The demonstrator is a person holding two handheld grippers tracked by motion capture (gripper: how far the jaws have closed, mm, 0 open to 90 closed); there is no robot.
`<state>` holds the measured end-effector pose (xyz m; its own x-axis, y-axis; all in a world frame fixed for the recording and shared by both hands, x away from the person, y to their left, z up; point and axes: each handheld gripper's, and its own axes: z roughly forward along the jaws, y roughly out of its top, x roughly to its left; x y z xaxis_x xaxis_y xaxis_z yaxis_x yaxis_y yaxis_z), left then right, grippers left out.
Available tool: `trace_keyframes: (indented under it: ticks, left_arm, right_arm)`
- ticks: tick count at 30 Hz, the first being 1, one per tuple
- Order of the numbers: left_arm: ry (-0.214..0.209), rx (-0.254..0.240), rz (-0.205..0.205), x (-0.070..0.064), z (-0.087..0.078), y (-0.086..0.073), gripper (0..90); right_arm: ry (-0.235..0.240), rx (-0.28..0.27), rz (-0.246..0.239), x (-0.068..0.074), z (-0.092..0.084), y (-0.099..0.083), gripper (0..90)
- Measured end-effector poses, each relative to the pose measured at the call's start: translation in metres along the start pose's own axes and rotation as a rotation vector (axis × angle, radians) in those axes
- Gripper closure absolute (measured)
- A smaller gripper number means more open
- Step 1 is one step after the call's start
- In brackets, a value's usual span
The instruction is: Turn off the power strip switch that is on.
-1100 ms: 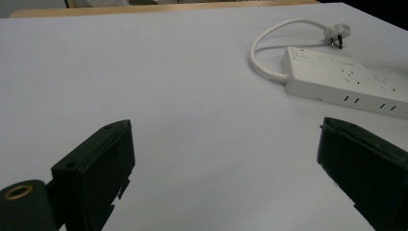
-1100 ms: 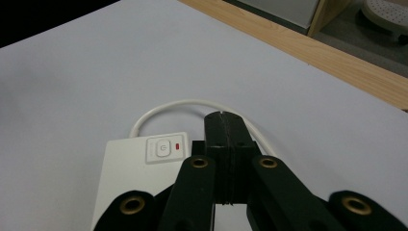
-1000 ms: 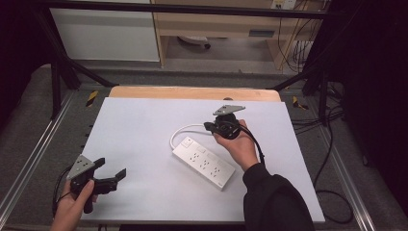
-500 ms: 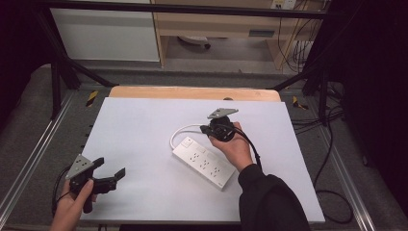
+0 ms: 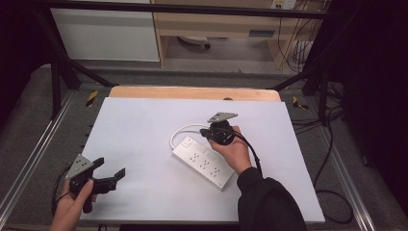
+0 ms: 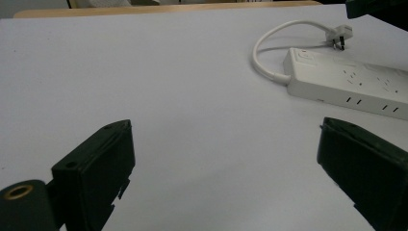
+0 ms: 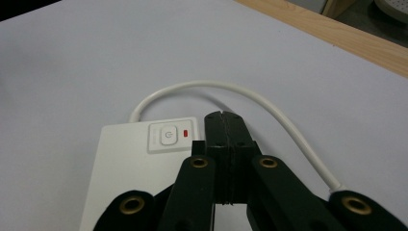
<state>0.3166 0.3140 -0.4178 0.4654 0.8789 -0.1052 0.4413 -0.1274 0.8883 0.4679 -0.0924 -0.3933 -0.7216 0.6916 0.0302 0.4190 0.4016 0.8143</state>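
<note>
Right gripper [image 7: 225, 115] clamped tight, holding nothing, tips just beside power strip [image 7: 139, 168] switch [image 7: 171, 135]. Left gripper [image 5: 109, 167] gaping wide, holding nothing.

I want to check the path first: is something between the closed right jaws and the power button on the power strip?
Nothing visible. The right gripper, jaws shut, sits just beside the power button on the power strip.
</note>
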Motion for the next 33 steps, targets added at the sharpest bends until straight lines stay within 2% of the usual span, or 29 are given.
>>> trace_keyframes:
  ticks: [17, 33]
  left_arm:
    - [-0.001, 0.005, 0.004, -0.001, 0.001, 0.000, 5.8]
    - [-0.001, 0.005, 0.004, -0.001, 0.001, 0.000, 5.9]
  right_arm:
    - [-0.010, 0.011, 0.020, -0.003, 0.004, -0.017, 90.0]
    - [0.006, 0.028, 0.040, -0.001, 0.007, -0.033, 90.0]
